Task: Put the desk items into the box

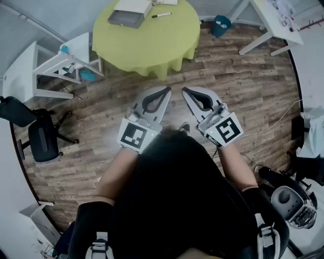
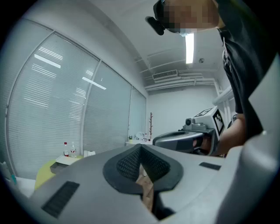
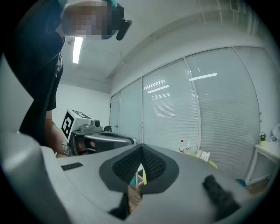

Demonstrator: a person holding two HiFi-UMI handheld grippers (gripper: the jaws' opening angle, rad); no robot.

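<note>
I read left gripper [image 1: 166,91], right gripper [image 1: 185,91] clenched, empty; head view alone shows grey box [image 1: 125,19], perhaps pen [image 1: 161,15], at round cloth-draped table [image 1: 152,48] far edge.

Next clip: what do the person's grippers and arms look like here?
The left gripper and right gripper match: pale grey curved shells with black textured pads, each carrying a white cube with black square markers. The person wears a black short-sleeved top.
</note>
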